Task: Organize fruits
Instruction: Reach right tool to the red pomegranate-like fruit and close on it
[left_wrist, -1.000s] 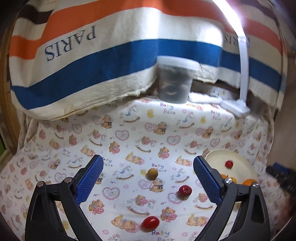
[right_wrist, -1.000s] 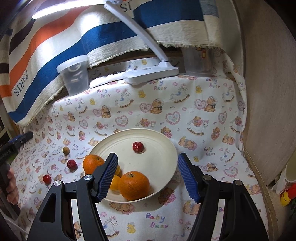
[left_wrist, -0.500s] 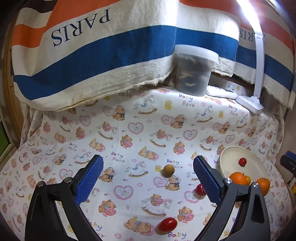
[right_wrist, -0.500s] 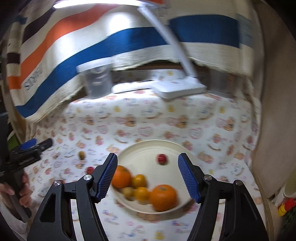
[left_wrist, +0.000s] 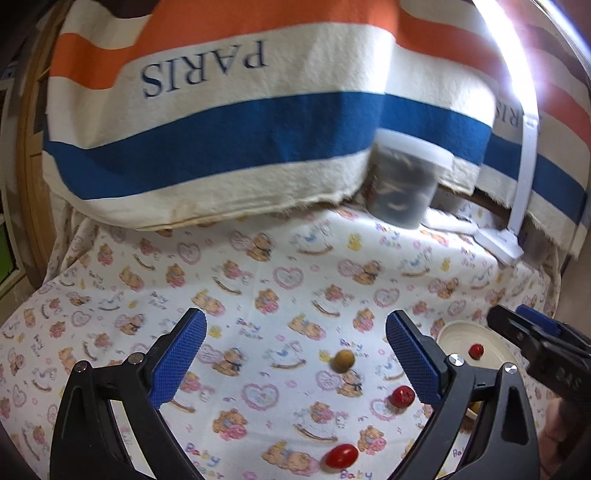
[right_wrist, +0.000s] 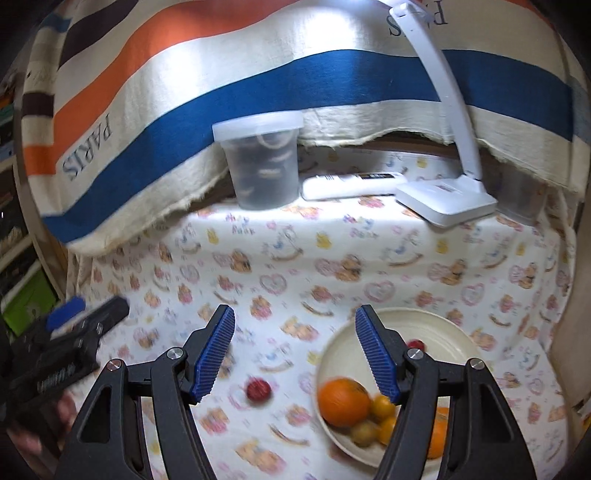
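L gripper (left_wrist: 295, 363) hanging open, empty | tan fruit (left_wrist: 342, 360) btwn fingers | red fruits (left_wrist: 402, 396) (left_wrist: 341, 455) lying at 5 o'clock | plate (left_wrist: 454, 334) sitting at 3 o'clock

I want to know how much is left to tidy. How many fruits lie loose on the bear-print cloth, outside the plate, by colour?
Red: 2, the round red fruit and the oval red fruit
Tan: 1, the tan fruit
Total: 3 loose on the cloth, all outside the plate
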